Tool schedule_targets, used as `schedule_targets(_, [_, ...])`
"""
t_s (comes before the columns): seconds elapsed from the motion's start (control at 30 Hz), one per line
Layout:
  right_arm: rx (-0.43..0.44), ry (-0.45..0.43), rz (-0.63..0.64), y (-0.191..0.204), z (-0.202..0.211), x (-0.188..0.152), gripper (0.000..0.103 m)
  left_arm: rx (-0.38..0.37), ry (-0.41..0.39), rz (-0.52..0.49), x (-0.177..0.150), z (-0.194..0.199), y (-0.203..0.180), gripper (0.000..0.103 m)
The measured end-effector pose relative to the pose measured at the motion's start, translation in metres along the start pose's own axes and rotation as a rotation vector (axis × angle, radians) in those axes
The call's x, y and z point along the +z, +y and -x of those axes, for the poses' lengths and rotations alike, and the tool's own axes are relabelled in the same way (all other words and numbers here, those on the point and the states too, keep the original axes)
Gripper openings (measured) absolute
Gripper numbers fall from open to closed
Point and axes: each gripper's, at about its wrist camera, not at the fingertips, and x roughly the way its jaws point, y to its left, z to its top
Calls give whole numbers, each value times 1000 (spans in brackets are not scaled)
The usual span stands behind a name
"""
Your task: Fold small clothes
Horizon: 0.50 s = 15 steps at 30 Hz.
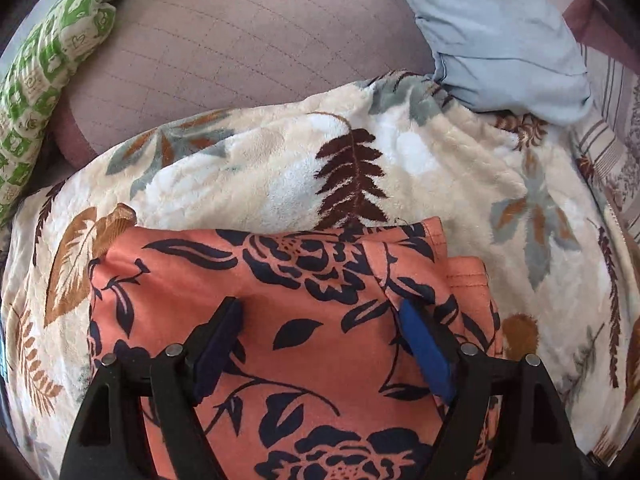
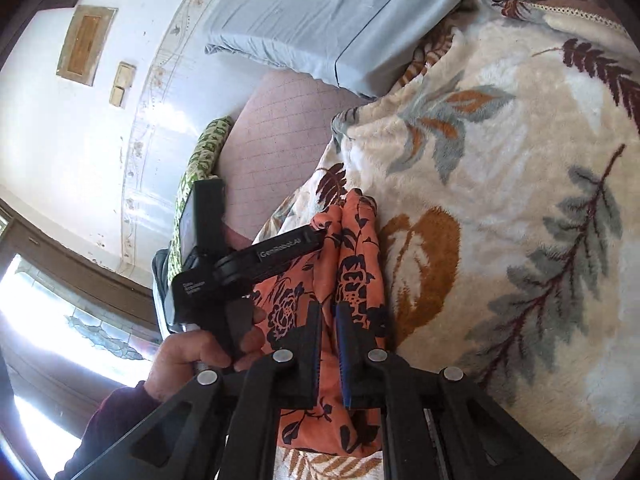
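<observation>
An orange garment [image 1: 304, 320] printed with dark navy flowers and leaves was laid on a plush cream blanket [image 1: 256, 176] patterned with brown, rust and grey-green fern leaves. It was folded into layers, with a stitched hem shown at its far right corner. The left gripper [image 1: 320, 312] was held above it with blue-padded fingers spread wide and nothing pinched. The right gripper [image 2: 329, 312] was clamped narrowly on a bunched ridge of the same cloth. A quilted mauve cushion [image 1: 248, 36], a pale blue pillow [image 1: 500, 32] and a green-and-white patterned cloth [image 1: 44, 76] were seen beyond. A hand [image 2: 192, 352] was wrapped round the left gripper's handle.
</observation>
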Motion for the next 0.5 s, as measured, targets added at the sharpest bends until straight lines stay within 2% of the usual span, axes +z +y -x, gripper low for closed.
schedule_targets(0.1, [12,19,-12,2,-8,-2,10,-73,-78,39,-15,43,28,82])
schedule_targets(0.13, [11,23,-11,6,-12,-2,10,-67,-105,48,-22,58,39,82])
schedule_targets(0.17, [4,29,-5,8,-14,-4,11,-36,-129,53,-38,69,51,82])
schedule_targets(0.23, [-17,45,5,12,-15,-10,25,61,-174,51,-69,88,73,82])
schedule_targets(0.3, [-24,47,4,16,-17,-16,71,162,-213,45,-97,101,92,86])
schedule_targets(0.4, [-40,64,39,28,-24,-23,74,254,-247,59,-131,109,112,92])
schedule_targets(0.5, [-84,80,71,38,-32,-32,74,285,-227,97,-154,107,122,92])
